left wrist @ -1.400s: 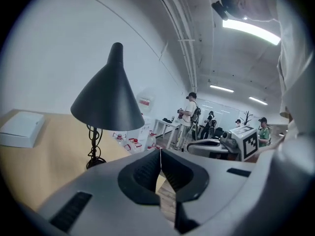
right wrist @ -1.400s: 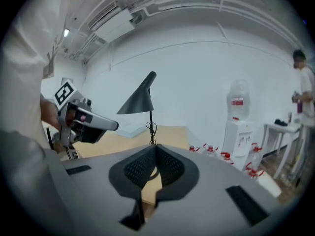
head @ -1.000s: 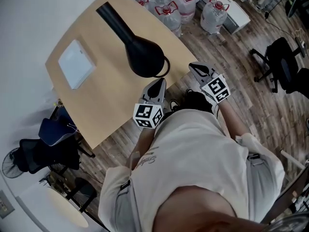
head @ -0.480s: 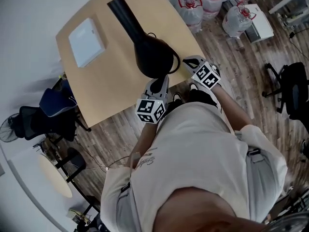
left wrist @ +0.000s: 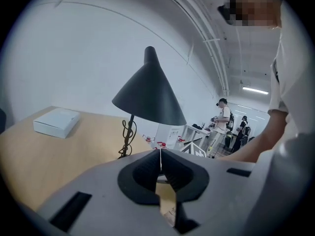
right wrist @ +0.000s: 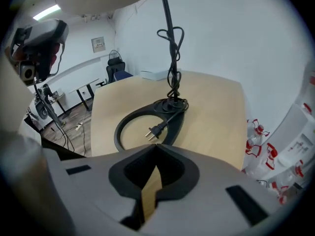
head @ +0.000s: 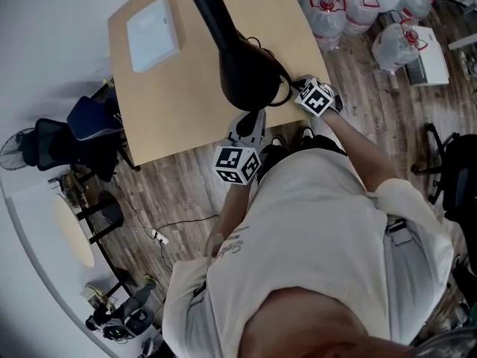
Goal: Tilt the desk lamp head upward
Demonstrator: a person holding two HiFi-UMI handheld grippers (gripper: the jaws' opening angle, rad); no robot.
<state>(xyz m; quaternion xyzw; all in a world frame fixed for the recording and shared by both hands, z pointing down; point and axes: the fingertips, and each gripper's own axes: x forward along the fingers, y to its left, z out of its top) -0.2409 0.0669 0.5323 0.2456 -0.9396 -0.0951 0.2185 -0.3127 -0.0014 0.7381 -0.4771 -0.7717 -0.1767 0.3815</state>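
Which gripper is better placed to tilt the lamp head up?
Probably left: the left gripper faces the lamp shade squarely. The right gripper points low at the ring base, shade overhead.

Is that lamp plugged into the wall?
No, its plug lies loose on the table, inside the ring-shaped base.

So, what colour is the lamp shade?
The lamp shade is black, clearest in the left gripper view.
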